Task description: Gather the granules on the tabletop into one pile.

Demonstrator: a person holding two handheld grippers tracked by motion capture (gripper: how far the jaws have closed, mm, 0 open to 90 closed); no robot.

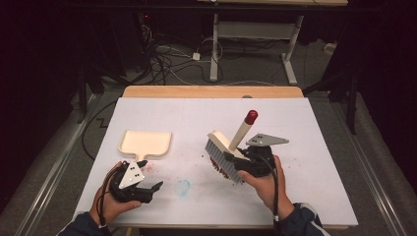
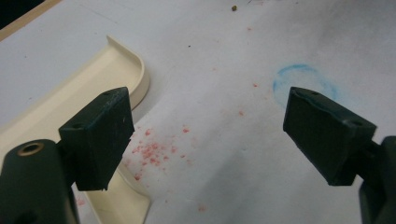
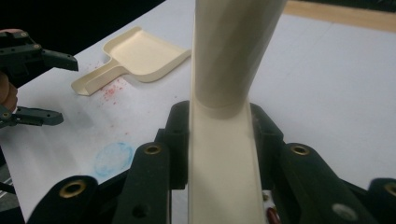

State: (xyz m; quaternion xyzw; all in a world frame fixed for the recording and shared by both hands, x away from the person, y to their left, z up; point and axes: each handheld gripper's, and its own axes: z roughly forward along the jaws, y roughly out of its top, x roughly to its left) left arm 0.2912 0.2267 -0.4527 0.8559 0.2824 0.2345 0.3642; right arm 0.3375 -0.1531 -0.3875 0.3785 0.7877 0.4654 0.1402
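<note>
A cream dustpan (image 1: 146, 142) lies flat on the white table top (image 1: 305, 128), its short handle pointing toward me. My left gripper (image 1: 150, 191) sits low just right of that handle, open with nothing between its jaws; in its own view (image 2: 205, 135) the dustpan (image 2: 93, 79) is at the left. My right gripper (image 1: 241, 160) is shut on a cream hand brush (image 1: 223, 152) with grey bristles and a red-tipped handle. The brush is tilted, and red bits cling to its bristles. In the right gripper view (image 3: 219, 135) the brush handle (image 3: 229, 70) rises between the jaws.
Red crumbs (image 1: 150, 168) are scattered by the dustpan handle (image 2: 152, 151), and a few lie right of the brush. A faint blue ring (image 1: 182, 187) is drawn on the table between the hands. Desk legs and cables stand on the floor beyond the table's far edge.
</note>
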